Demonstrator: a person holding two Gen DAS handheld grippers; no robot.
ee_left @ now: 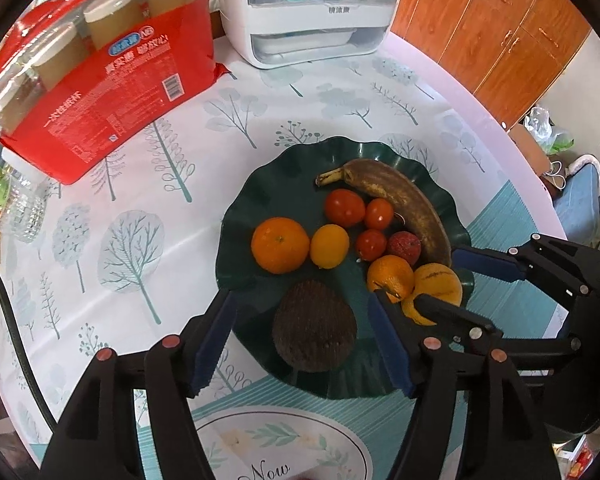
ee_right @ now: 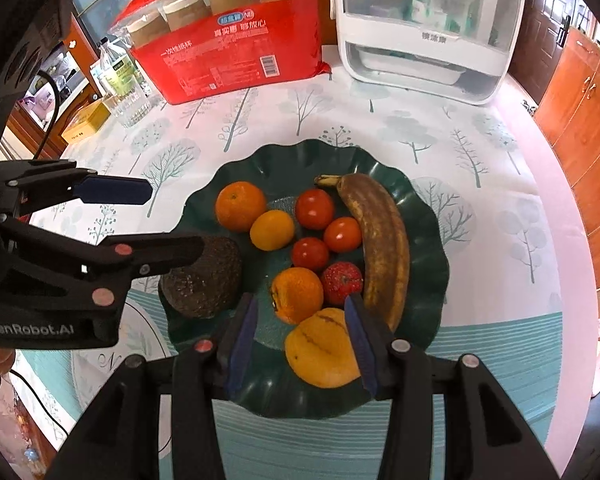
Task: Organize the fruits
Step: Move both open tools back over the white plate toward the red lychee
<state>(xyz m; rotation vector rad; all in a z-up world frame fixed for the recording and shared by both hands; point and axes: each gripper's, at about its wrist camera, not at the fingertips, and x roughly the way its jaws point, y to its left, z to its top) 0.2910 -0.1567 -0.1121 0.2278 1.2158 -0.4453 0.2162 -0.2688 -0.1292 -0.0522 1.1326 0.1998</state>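
Note:
A dark green wavy plate (ee_left: 260, 184) holds a brown banana (ee_left: 404, 204), a large orange (ee_left: 280, 244), a small yellow citrus (ee_left: 329, 246), three tomatoes (ee_left: 344, 208), a red bumpy fruit (ee_left: 404, 246), another orange fruit (ee_left: 390, 274), a yellow striped fruit (ee_right: 324, 348) and a dark avocado (ee_left: 314, 326). My left gripper (ee_left: 300, 296) is open above the avocado, which lies between its blue pads without touching them. My right gripper (ee_right: 300, 302) is open over the yellow fruit, with a gap at its left pad. The left gripper (ee_right: 176, 218) also shows in the right wrist view.
At the back of the tree-print tablecloth stand a red pack of paper cups (ee_left: 112, 80) and a white appliance (ee_left: 308, 12). A clear plastic bottle (ee_left: 20, 208) lies at the left. Wooden cabinets (ee_left: 492, 28) stand beyond the table's right edge.

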